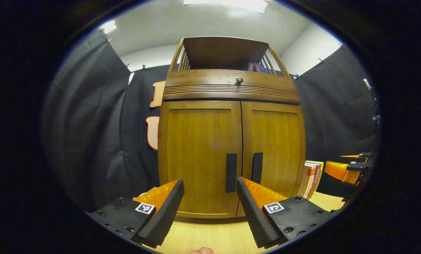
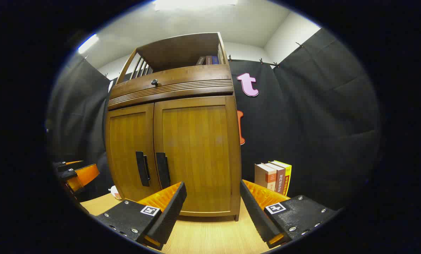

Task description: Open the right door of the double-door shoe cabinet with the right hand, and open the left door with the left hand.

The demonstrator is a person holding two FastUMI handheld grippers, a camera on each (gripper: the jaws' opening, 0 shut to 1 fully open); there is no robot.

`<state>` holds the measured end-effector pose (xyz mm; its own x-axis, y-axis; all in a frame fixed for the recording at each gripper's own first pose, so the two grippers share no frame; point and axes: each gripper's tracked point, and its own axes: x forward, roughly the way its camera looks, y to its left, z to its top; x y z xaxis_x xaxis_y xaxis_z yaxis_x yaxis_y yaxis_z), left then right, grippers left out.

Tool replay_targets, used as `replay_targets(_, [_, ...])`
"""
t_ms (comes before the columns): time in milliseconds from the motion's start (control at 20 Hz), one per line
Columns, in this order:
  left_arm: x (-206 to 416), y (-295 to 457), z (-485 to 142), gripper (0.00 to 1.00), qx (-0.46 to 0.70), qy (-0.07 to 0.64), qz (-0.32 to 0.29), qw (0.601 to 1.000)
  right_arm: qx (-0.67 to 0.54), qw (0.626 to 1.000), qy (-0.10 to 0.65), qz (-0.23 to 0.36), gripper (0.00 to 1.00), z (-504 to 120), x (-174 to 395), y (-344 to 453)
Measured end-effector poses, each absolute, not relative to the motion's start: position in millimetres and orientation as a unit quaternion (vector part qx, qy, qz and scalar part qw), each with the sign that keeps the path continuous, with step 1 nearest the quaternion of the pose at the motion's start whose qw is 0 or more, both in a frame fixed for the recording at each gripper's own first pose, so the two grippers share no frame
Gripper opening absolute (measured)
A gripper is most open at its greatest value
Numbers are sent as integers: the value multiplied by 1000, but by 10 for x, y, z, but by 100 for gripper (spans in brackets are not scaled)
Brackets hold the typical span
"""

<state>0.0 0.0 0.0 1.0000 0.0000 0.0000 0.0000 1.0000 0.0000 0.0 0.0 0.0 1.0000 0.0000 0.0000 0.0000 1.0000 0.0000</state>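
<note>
- The left hand-held gripper has its fingers spread wide apart, holding and touching nothing; it hangs above the bench, short of the cabinet front.
- In the left gripper view the shoe cabinet stands upright on the far side of the bench with both doors closed.
- The left door and the right door meet at the middle, and each carries a dark vertical handle beside the seam: the left handle and the right handle.
- The left handle sits in the gap between the left hand-held gripper's fingers, farther off and not touched.
- The right hand-held gripper is likewise wide open and empty, pointing at the right door's panel, near the cabinet's right edge, without contact.
- In the right gripper view the two handles lie to the left of its fingers.
- A drawer with a small round knob runs above the doors, and an open shelf on top holds a few books.
- More books stand upright on the bench just right of the cabinet, against the black cloth wall.
- A fingertip shows at the bottom edge of the left gripper view.
</note>
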Motion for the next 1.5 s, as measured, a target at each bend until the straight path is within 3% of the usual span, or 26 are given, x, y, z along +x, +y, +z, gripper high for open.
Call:
replay_targets(100, [-36, 62, -4, 94, 0, 2, 7, 1000, -9, 1000, 0, 4, 93, 2, -15, 26])
replay_targets(150, [-60, 81, 11, 94, 2, 3, 8, 1000, -14, 1000, -4, 4, 97, 22, -31, 36])
replay_targets(350, [-54, 176, 121, 94, 13, -11, 18, 1000, -27, 1000, -6, 5, 93, 35, -51, 77])
replay_targets(450, [-64, 190, 153, 99, 18, -14, 20, 1000, -21, 1000, -9, 9, 93, 58, -60, 113])
replay_targets(700, [-63, 197, 165, 94, 12, -18, 16, 1000, -16, 1000, -18, 9, 97, 96, -68, 167])
replay_targets(750, [-61, 215, 185, 94, 13, -19, 18, 1000, -18, 1000, -19, 9, 89, 104, -72, 174])
replay_targets(800, [-48, 219, 189, 94, 11, -19, 18, 1000, -21, 1000, -20, 8, 97, 109, -77, 171])
replay_targets(1050, [-62, 278, 211, 94, 10, -22, 22, 999, -21, 999, -27, 4, 97, 157, -117, 186])
replay_targets(1100, [-57, 284, 202, 94, 9, -20, 23, 999, -22, 999, -27, 4, 93, 153, -130, 190])
replay_targets(1400, [-60, 328, 176, 94, 6, -11, 33, 999, -29, 999, -23, 6, 97, 146, -189, 239])
replay_targets(1450, [-67, 332, 174, 94, 6, -12, 34, 999, -28, 999, -22, 7, 93, 146, -199, 244])
replay_targets(1500, [-71, 335, 176, 95, 8, -13, 36, 999, -28, 999, -22, 7, 97, 140, -208, 251])
